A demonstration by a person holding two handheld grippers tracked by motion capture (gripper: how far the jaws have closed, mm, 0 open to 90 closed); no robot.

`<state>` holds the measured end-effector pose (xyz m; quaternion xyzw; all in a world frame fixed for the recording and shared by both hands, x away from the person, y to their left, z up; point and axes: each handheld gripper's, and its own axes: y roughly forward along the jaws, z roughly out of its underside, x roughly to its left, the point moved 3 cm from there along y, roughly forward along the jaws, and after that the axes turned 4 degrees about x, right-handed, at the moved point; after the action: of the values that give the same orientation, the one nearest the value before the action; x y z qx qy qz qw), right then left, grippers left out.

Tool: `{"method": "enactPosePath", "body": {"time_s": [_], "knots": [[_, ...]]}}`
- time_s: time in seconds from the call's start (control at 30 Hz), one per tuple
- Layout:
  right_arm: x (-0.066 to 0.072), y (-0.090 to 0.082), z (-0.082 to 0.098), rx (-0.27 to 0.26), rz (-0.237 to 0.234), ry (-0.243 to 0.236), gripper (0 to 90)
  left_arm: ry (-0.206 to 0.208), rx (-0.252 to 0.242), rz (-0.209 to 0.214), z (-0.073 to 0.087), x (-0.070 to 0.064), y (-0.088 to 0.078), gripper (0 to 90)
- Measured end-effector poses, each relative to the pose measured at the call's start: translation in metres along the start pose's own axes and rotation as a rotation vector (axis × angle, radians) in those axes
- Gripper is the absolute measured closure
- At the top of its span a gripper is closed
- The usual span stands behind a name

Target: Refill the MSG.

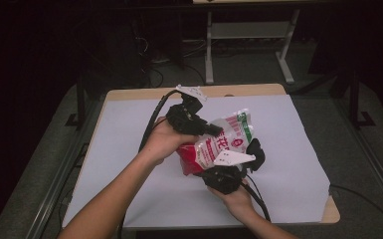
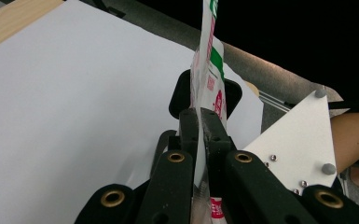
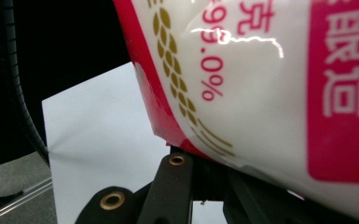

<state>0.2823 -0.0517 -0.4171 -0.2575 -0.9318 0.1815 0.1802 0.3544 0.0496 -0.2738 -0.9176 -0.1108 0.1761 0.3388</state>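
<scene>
In the high view, a glossy white and red plastic bag with pink print and a green band near its top (image 1: 219,142) hangs in the air above the middle of the white paper sheet (image 1: 129,149) that covers the wooden table (image 1: 258,90). It touches nothing but the two tools. The left gripper (image 1: 214,130) comes in from the left and far side and is clamped on the bag's upper edge, while the right gripper (image 1: 251,152) comes up from the near side at the bag's lower right edge. Holding opposite edges probably keeps the soft pack spread and steady between the hands. The bag bulges, so it seems full; what fills it cannot be told, since the plastic is opaque.

In the left gripper view, the two black jaws stand pressed together with the thin sealed edge of the bag (image 2: 210,70) pinched between them, the green band rising above. The other tool's grey three-cornered plate (image 2: 298,140) shows at the right, with the white sheet (image 2: 74,116) below.

In the right gripper view, the bag (image 3: 261,93) looms close, its red border and gold wheat-ear pattern resting over the jaws. The jaws are closed on the bag's lower edge, though the pack hides the pads themselves. The white sheet (image 3: 102,140) lies beyond.
</scene>
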Motion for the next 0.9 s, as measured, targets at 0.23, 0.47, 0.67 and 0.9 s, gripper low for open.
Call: {"method": "enactPosePath", "body": {"time_s": [0.23,0.47,0.67,0.9], "knots": [[0.0014,0.0027,0.0001,0.004,-0.014,0.012,90.0,-0.001,0.008,-0.009,0.0021,0.0009,-0.0011,90.0],[0.0009,0.0047,-0.0020,-0.002,-0.016,0.017,90.0,-0.008,0.008,-0.010,0.0011,0.0013,-0.0023,90.0],[0.0007,0.0048,-0.0021,-0.008,-0.019,0.017,90.0,-0.001,0.021,-0.014,-0.0011,-0.0002,-0.0009,90.0],[0.0008,0.0037,-0.0015,-0.013,-0.014,0.008,90.0,-0.004,0.031,-0.021,-0.0029,-0.0011,0.0026,90.0]]}}
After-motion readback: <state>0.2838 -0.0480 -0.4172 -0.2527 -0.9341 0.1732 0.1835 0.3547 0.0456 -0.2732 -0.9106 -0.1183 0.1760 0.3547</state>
